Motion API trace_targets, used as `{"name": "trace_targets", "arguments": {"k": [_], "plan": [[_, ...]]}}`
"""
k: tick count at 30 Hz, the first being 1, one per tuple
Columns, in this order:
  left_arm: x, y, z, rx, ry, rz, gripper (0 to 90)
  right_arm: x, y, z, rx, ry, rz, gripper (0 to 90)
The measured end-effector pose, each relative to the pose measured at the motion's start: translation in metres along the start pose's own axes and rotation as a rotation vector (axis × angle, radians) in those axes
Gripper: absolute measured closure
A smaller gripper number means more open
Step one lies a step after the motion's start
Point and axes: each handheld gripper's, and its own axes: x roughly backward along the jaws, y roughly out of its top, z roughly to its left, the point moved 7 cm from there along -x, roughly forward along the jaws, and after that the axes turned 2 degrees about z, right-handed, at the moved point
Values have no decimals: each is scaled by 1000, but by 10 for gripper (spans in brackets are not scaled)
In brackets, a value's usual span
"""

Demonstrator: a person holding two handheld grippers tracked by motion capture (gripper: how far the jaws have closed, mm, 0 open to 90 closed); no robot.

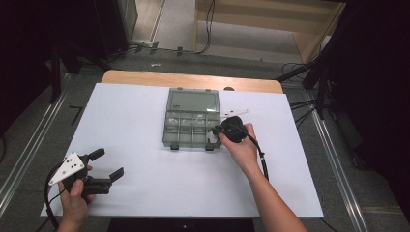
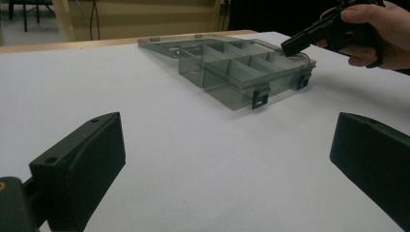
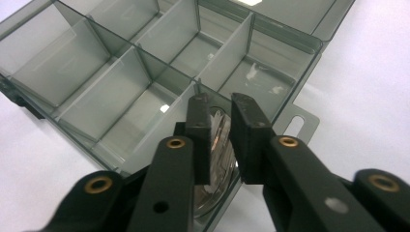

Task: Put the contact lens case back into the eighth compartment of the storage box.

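i see a clear grey compartment box [image 1: 193, 126] lying open near the middle of the white table [image 1: 145, 193], its lid [image 1: 192, 100] folded flat on the far side, two dark latches on the near wall.

my right gripper [image 1: 218, 130] is at the box's near right corner, tips dipped into the corner compartment. in the right gripper view the jaws stand narrowly apart, not closed, with a thin shiny silver piece [image 3: 220, 133] between them, standing on edge inside that compartment. i cannot tell whether the pads actually press on it or what the piece is. small pale scraps [image 3: 261, 75] lie on the floor of the neighbouring compartment; the other cells i can see look bare.

a small white flat strip [image 1: 235, 113] lies on the table just beside the box's right side, behind the right hand [image 1: 241, 147].

my left gripper [image 1: 105, 164] sits at the near left of the table, well apart from the box, jaws spread wide and holding nothing, grey three-cornered plate on top.
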Motion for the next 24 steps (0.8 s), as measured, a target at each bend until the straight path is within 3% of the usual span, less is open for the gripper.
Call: {"name": "trace_targets", "arguments": {"k": [3,9,15,24], "plan": [[-2,1,-2,-2,0,2,0,4,0,0,-7,27,-34,646],[-6,7,-6,-6,-1,-6,0,19,3,-2,-18,81,-97,387],[-12,12,-11,-17,-8,-2,0,32,4,-4,2,88,-150,150],[-20,22,-17,-29,-15,0,0,44,3,-4,-3,133,-215,0]]}}
